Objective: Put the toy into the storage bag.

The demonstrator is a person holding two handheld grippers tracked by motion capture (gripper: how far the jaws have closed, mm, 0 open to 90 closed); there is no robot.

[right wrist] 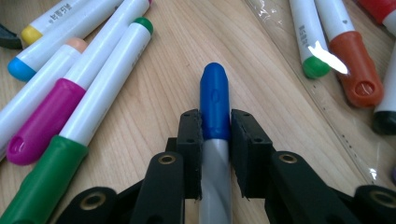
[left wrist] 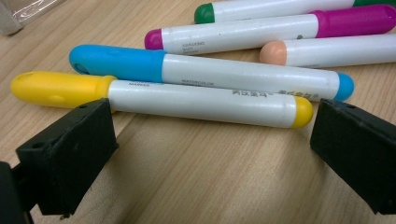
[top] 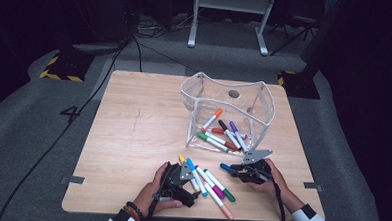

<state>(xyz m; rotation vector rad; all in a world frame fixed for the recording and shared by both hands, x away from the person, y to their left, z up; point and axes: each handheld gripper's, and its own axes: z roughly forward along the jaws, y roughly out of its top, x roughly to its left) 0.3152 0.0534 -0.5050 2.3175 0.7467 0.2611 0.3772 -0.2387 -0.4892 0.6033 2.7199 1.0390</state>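
right gripper (right wrist: 215,140) clenched on dark-blue-capped marker pen (right wrist: 214,105) | left gripper (left wrist: 210,140) released, jaws flanking yellow-capped white marker pen (left wrist: 187,100) just beyond

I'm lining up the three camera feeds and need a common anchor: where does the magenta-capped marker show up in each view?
High view: the magenta-capped marker lies low and centre, in the loose pile between the two grippers.
Left gripper view: near the top, running from centre to the right edge, behind the light blue marker.
Right gripper view: at the left, slanting up and right.
Shared landmark: the green-capped marker lying right beside it.
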